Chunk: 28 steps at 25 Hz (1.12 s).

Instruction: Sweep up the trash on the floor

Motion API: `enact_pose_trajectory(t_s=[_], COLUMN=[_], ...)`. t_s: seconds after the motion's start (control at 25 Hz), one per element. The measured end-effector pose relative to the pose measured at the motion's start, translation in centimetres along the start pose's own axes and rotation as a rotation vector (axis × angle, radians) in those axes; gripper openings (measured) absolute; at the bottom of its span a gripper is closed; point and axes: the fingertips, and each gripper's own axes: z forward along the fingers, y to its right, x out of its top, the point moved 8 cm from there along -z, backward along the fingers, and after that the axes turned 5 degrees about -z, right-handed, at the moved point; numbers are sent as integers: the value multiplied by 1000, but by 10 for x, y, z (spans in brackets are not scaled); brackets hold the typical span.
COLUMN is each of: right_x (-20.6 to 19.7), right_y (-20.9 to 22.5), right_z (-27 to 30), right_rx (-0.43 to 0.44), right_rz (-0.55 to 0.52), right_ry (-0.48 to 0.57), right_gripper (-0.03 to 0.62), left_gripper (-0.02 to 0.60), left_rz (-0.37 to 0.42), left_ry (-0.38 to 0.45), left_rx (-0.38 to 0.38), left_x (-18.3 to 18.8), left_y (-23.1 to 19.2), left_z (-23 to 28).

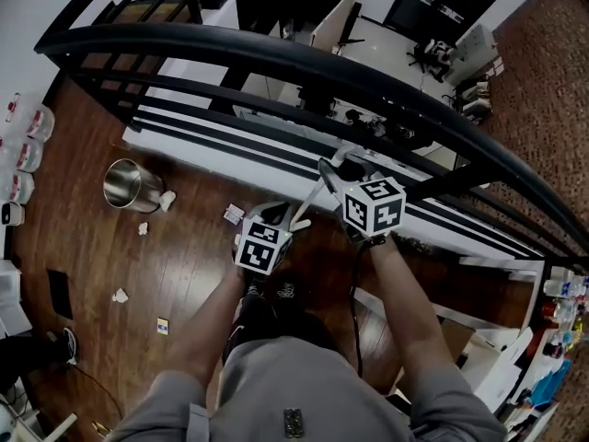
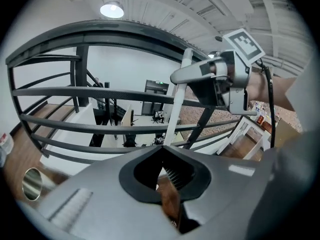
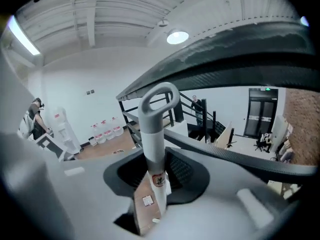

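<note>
Wooden floor (image 1: 184, 265), right gripper (image 3: 153, 171), jaws clamped on white handle (image 3: 152, 134), left gripper (image 2: 161, 158), jaws closed, empty

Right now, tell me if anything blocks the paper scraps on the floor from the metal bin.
Nothing visible does. Only bare floor lies between the paper scraps and the metal bin.

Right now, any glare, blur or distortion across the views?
Head view: fisheye bows the railing; bin glints. Left gripper view: lamp blown out, bin soft at the edge. Right gripper view: lamp flares, handle sharp, railing close up and soft.
</note>
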Motion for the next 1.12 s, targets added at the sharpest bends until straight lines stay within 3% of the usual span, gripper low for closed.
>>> enact_pose_trajectory(t_s=[0.24, 0.44, 0.6, 0.72, 0.92, 1.12], right_x=[22, 68, 107, 132, 167, 180], right_y=[-58, -101, -132, -163, -216, -254], right_z=[-7, -20, -37, -47, -51, -47], right_rx=[99, 153, 196, 237, 350, 440], right_rz=[-120, -152, -150, -158, -179, -183], right_ry=[2, 52, 110, 134, 170, 177], right_gripper=[97, 97, 97, 97, 97, 98], left_gripper=[8, 8, 140, 175, 181, 124], left_rz=[-33, -60, -76, -92, -104, -79], left_ry=[14, 78, 148, 194, 223, 230], left_rx=[25, 55, 94, 132, 184, 230], left_x=[-16, -21, -19, -18, -20, -27], left_y=[-10, -25, -34, -45, -64, -83], left_z=[-16, -42, -66, -89, -122, -158])
